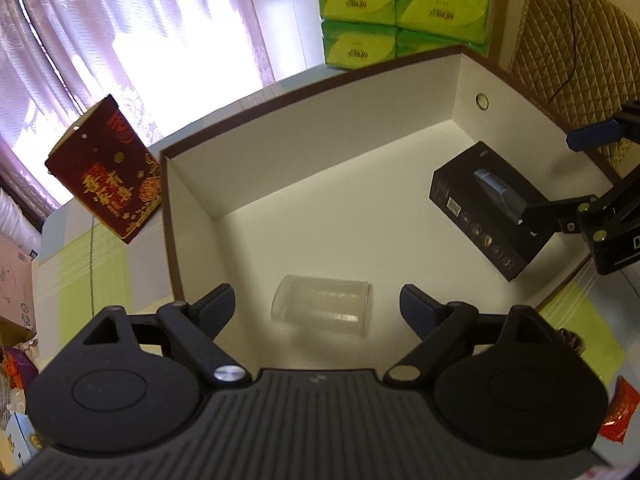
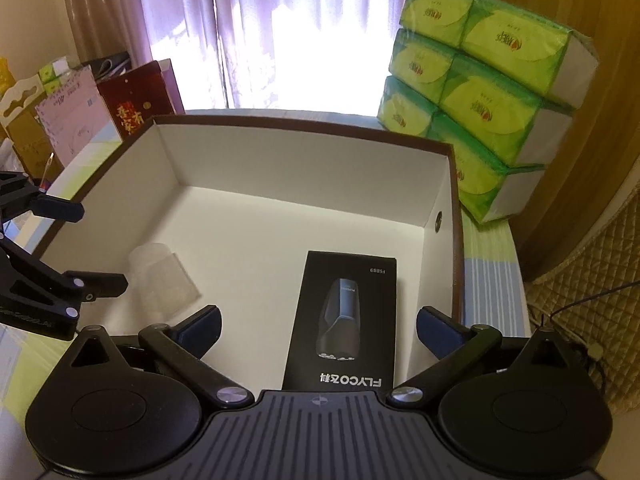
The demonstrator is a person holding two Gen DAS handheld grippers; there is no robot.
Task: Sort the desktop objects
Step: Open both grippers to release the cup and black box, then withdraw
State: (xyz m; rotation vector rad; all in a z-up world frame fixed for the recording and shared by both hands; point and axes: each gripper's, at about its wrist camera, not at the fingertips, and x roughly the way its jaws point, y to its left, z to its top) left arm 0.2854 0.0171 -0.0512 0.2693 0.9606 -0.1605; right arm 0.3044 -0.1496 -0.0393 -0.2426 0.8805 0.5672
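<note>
A large open box, white inside with a brown rim, holds two things. A clear plastic cup lies on its side on the box floor. A black shaver box lies flat near the right wall. My left gripper hangs open above the cup, its pads apart from it. My right gripper stands open over the near end of the shaver box, touching nothing. Each gripper shows at the other view's edge: the right gripper, the left gripper.
A dark red gift box stands left of the big box. Stacked green tissue packs rise behind it to the right. Cartons crowd the far left; a quilted chair and a cable sit right. A red packet lies on the striped cloth.
</note>
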